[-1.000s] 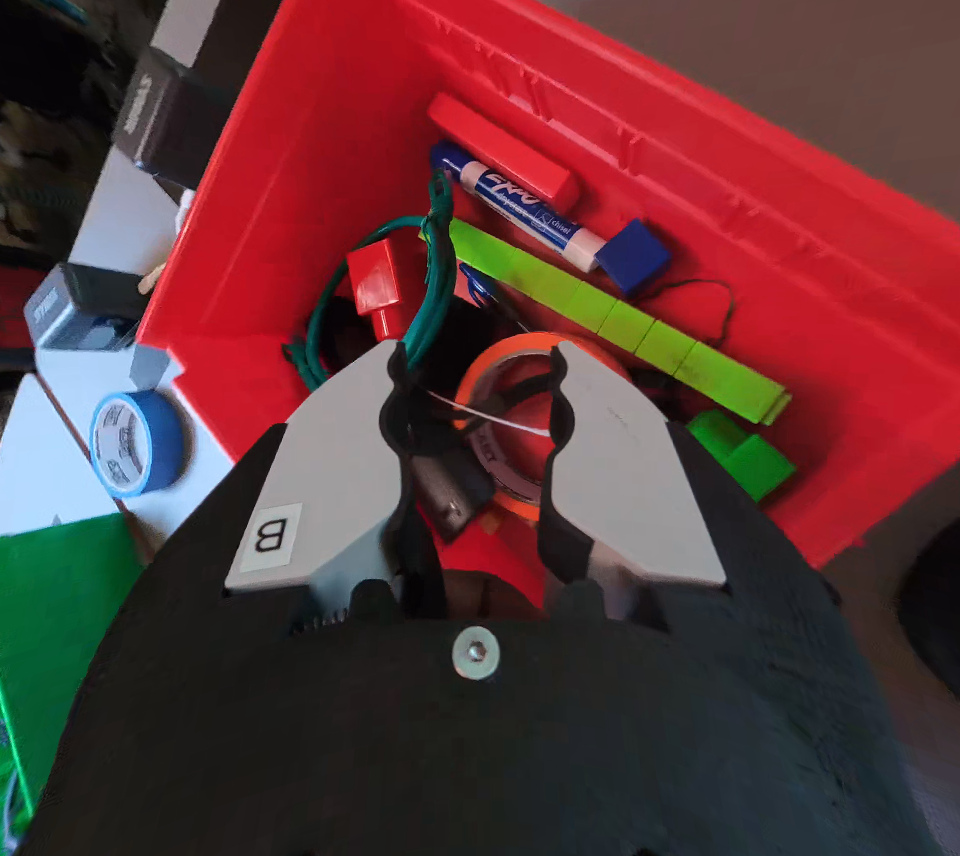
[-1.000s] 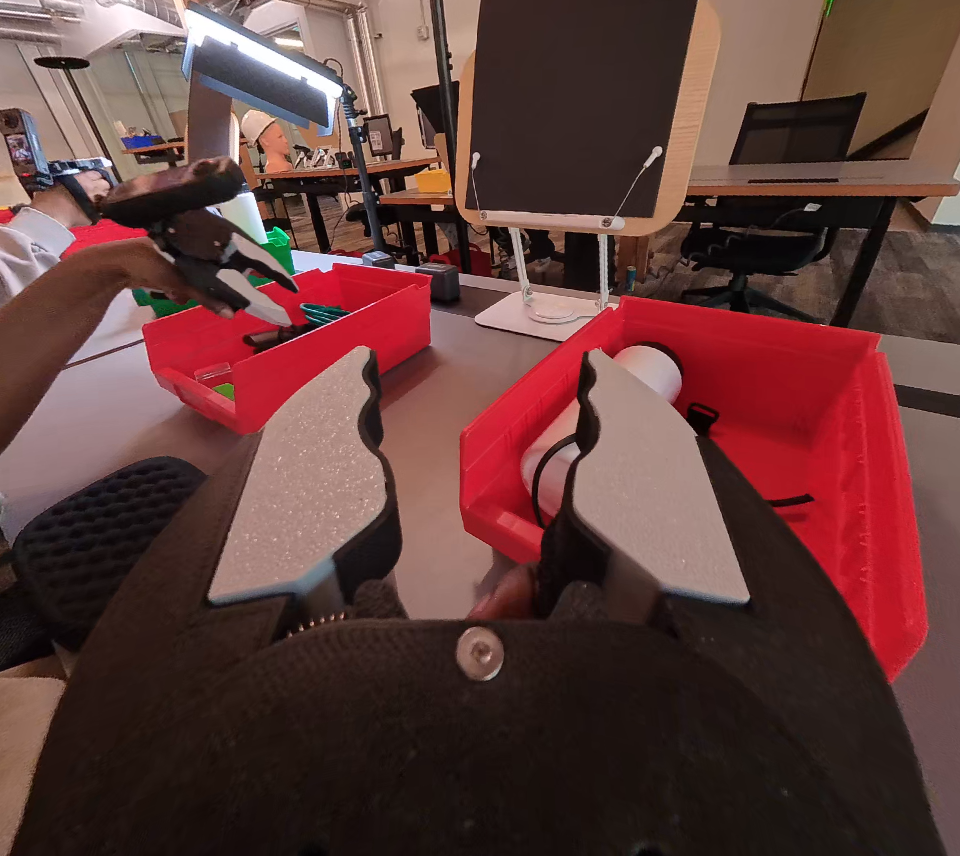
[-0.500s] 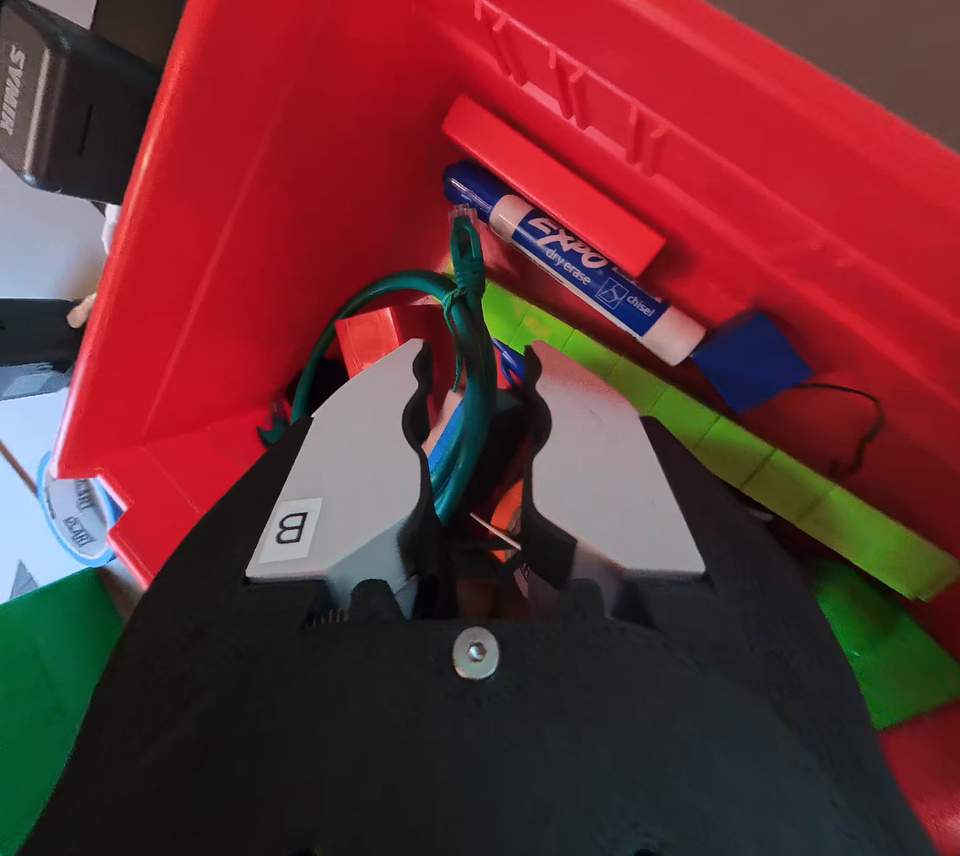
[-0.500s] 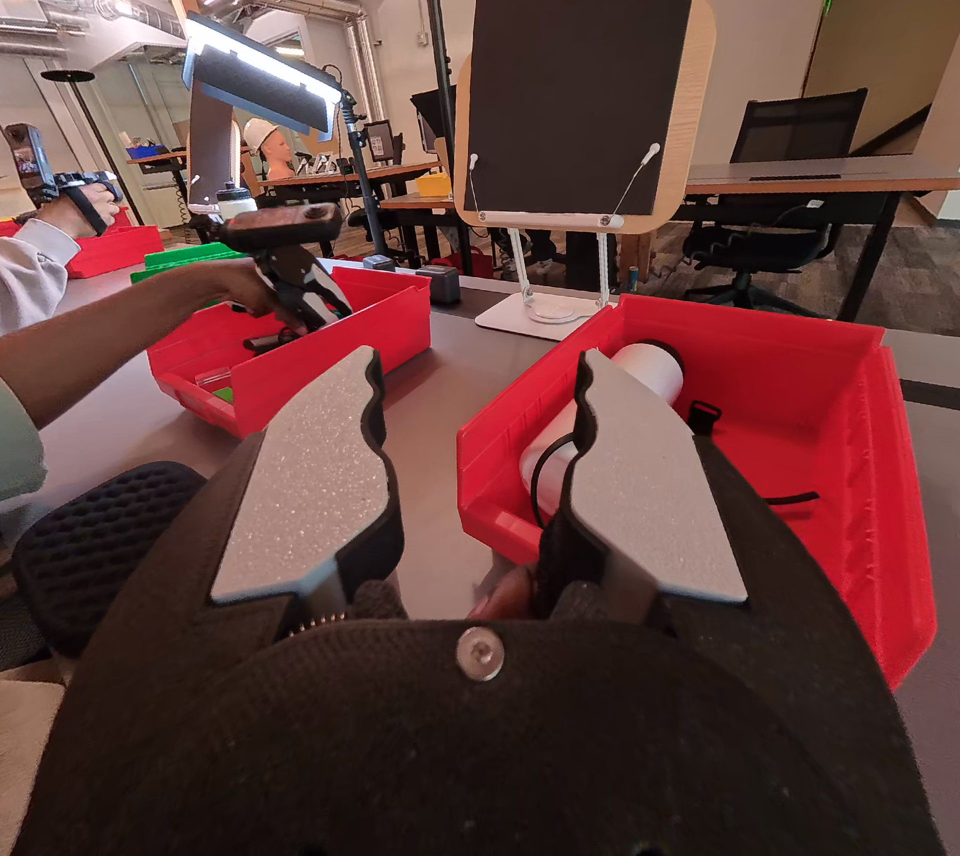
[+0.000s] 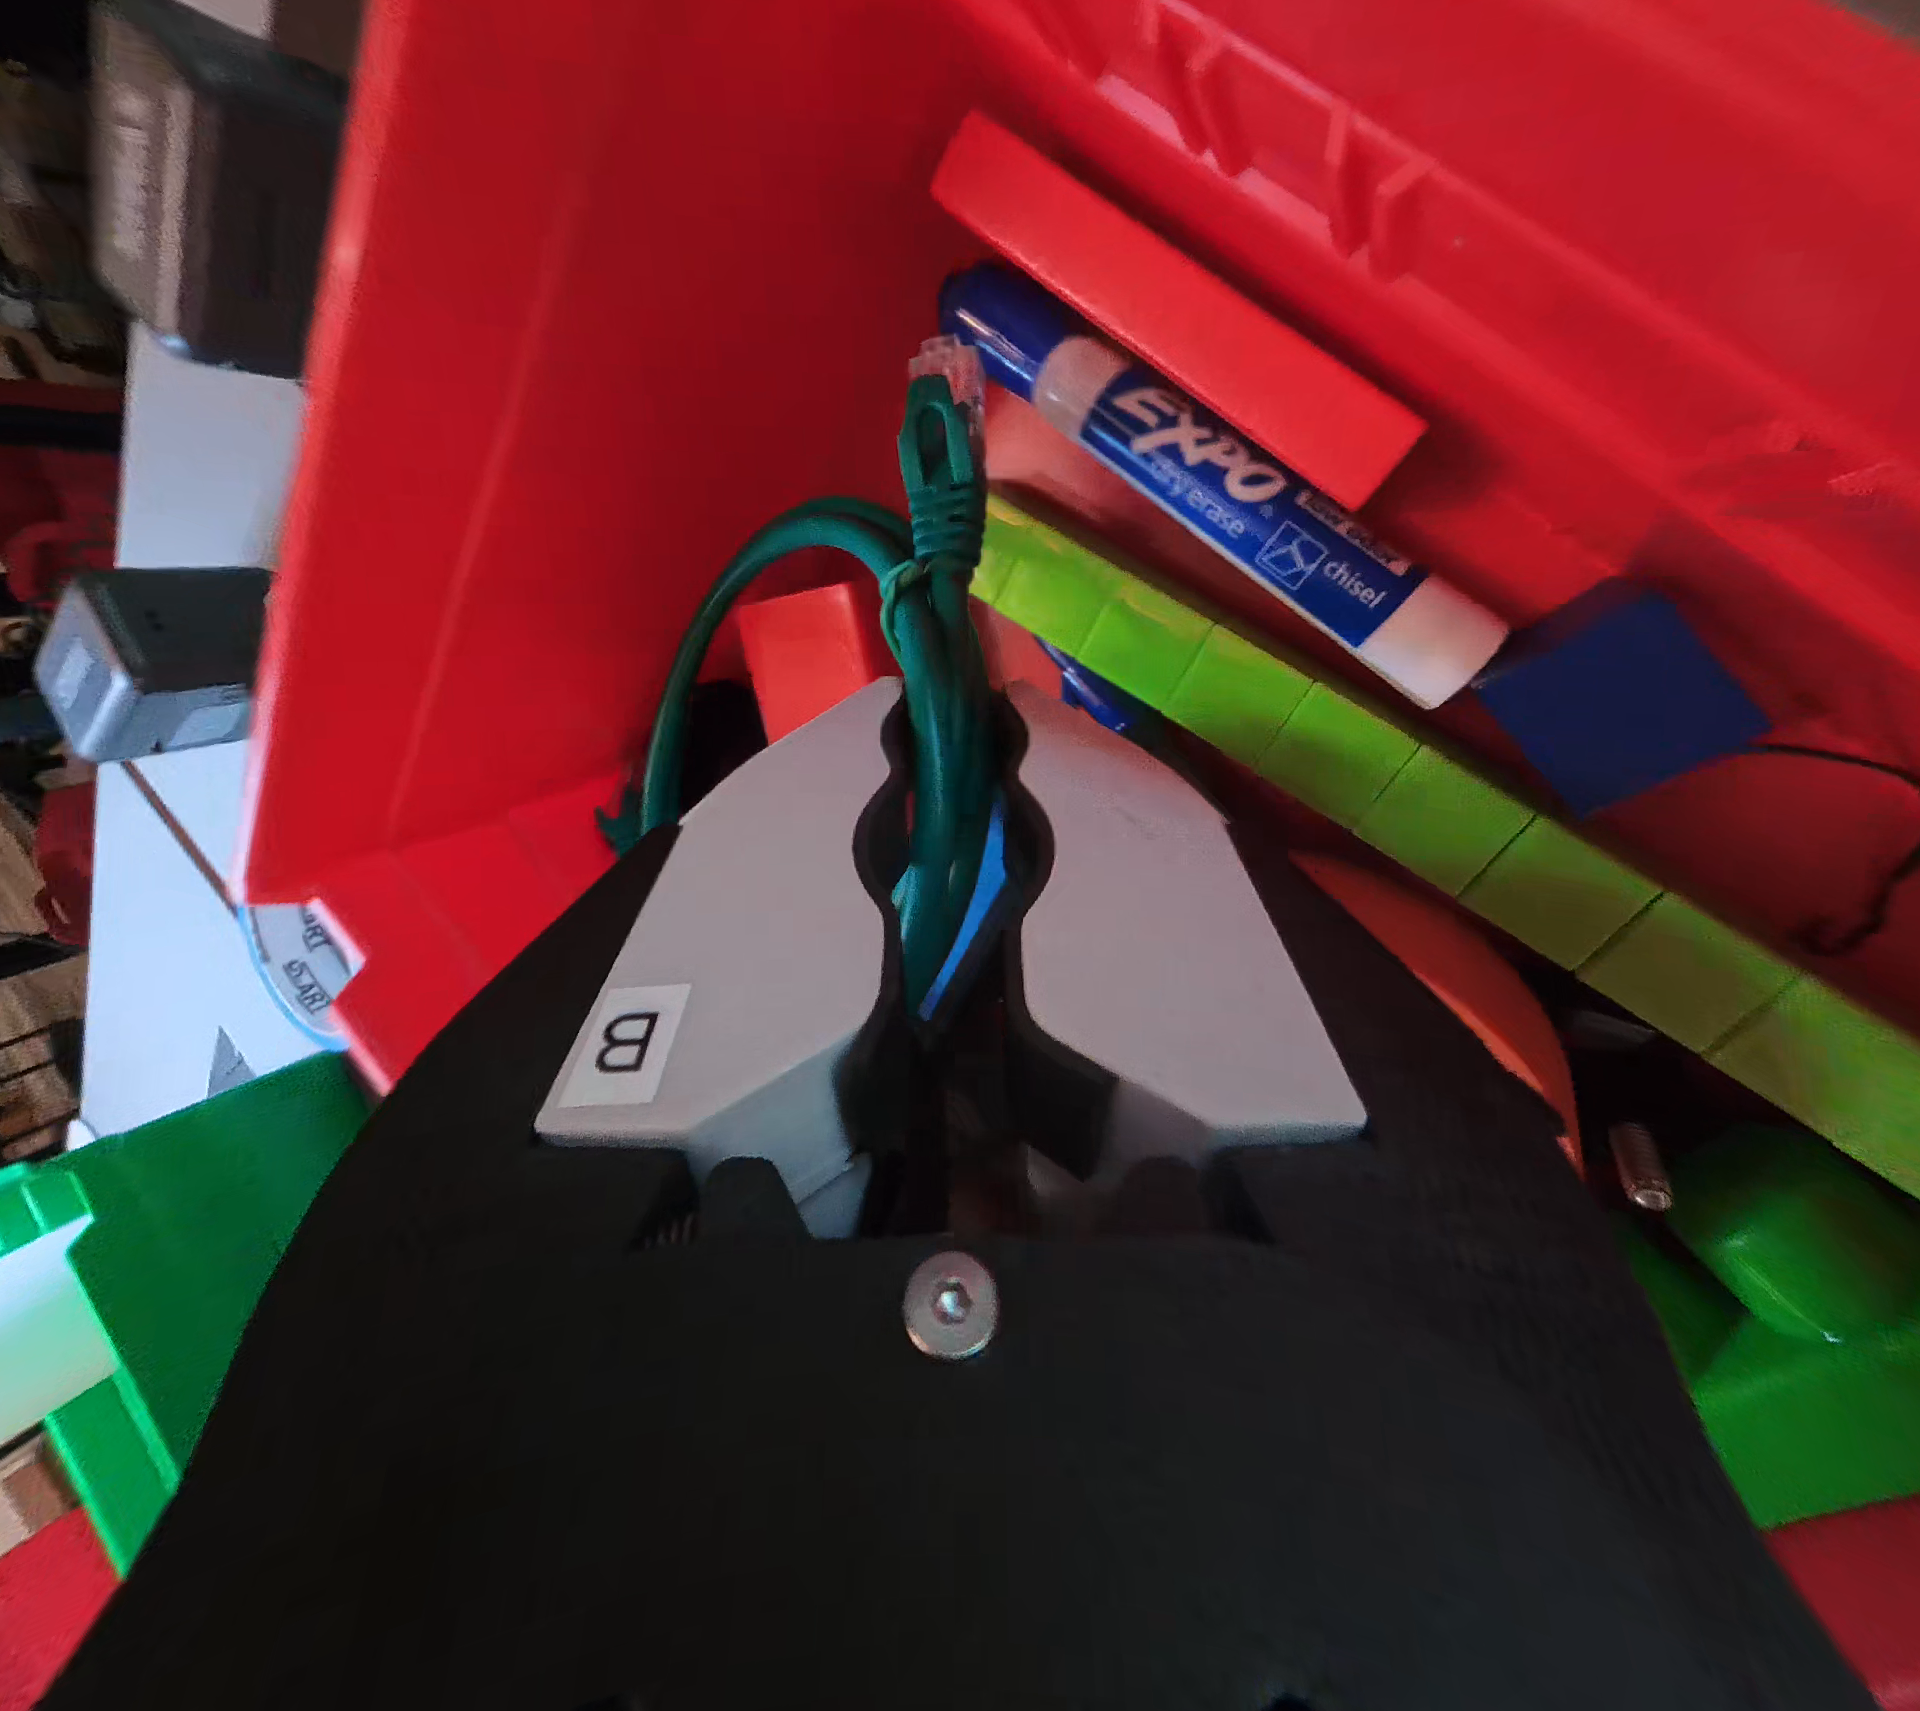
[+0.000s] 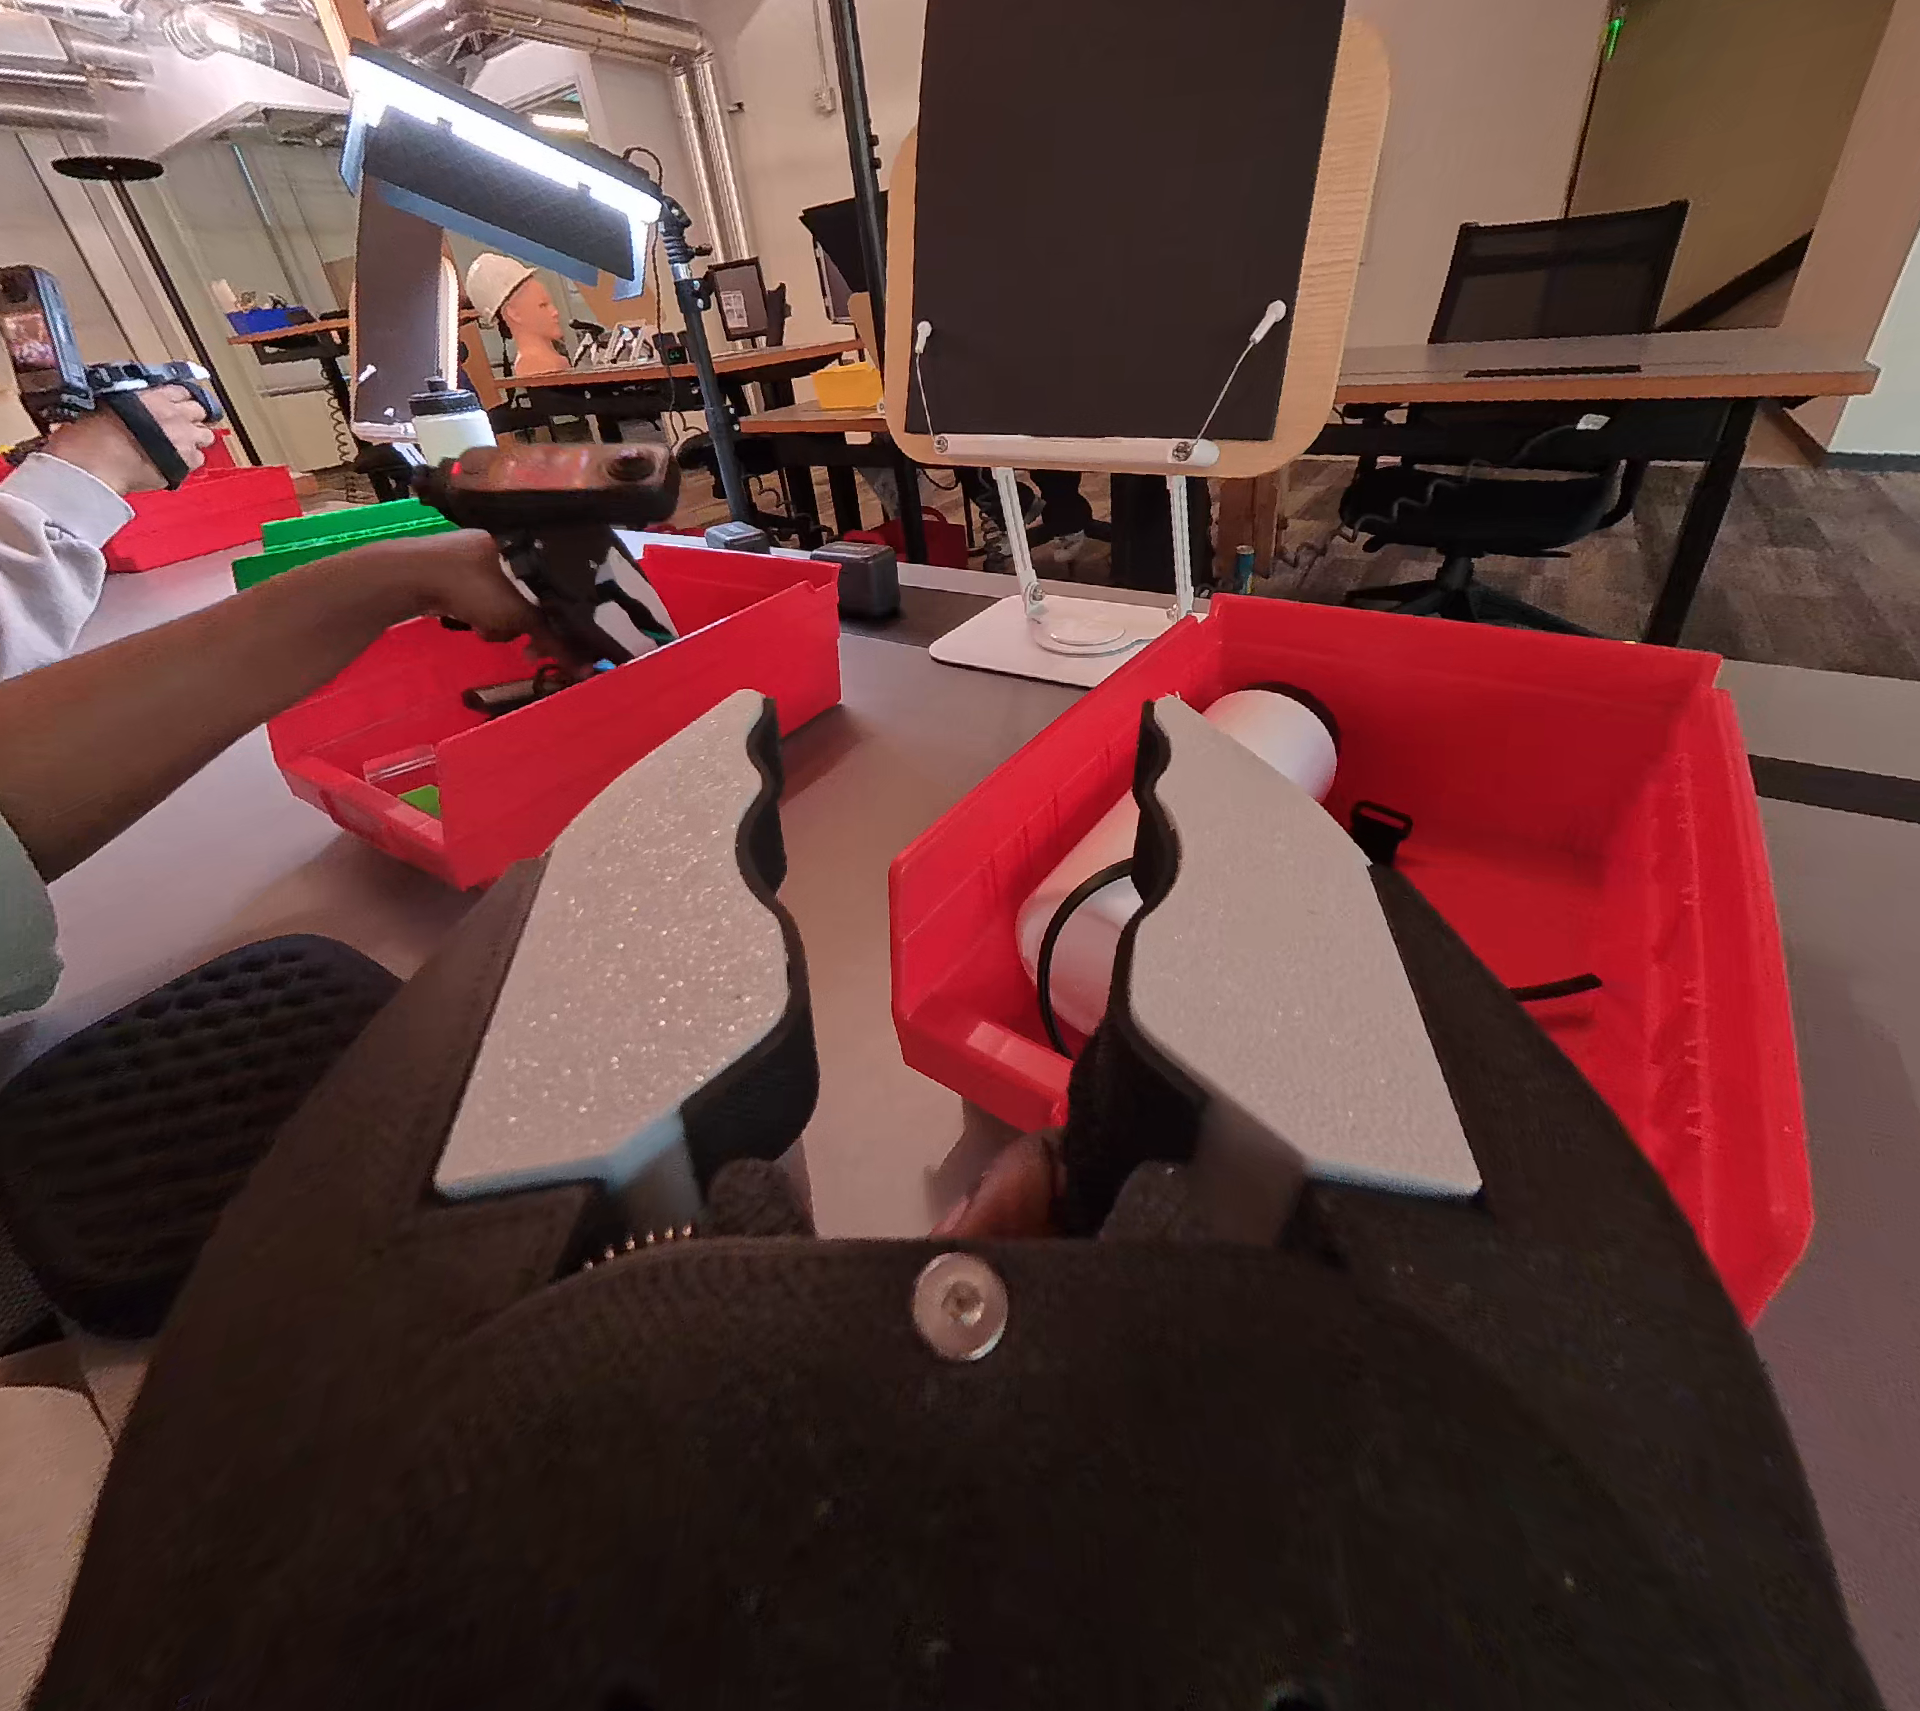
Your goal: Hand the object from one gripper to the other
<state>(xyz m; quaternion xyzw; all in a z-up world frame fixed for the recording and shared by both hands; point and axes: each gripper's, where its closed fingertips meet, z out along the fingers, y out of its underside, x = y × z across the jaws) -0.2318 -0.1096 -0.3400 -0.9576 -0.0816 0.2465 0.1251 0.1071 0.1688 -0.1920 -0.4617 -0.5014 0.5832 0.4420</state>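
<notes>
- The desk [image 6: 894,778] is grey-brown and smooth, and two red bins stand on it, well apart.
- Behind it lies an open workshop: more desks, a black office chair [image 6: 1538,373], bare ducts overhead and a lit lamp panel [image 6: 499,175] on a stand.
- A tall dark board [image 6: 1132,123] on a white stand rises at the desk's far edge, between the bins.
- The left claw [image 5: 951,705] reaches down inside the left bin [image 5: 623,207], its jaws closed narrowly on a bundled green cable [image 5: 935,726]; one plug end of the cable sticks up past the tips.
- The cable is therefore in the left bin, pinched in the left claw, with a loop bulging out to one side.
- In that bin can be counted one blue-capped marker [image 5: 1236,498], one long red block [image 5: 1174,321], one small red block [image 5: 805,643], one blue square piece [image 5: 1621,695], one row of lime-green blocks [image 5: 1403,788], and two darker green pieces at the lower right.
- An orange tape roll shows partly beside the claw.
- The right claw [image 6: 956,726] hovers above the desk with its jaws wide and nothing between them.
- The right bin [image 6: 1662,830] holds one white cylinder [image 6: 1247,736] and some thin black straps.
- Seen from the right, the left claw [image 6: 613,612] dips into the far bin [image 6: 644,716], held by a bare forearm.
- A second person's hand at the far left holds another device.
</notes>
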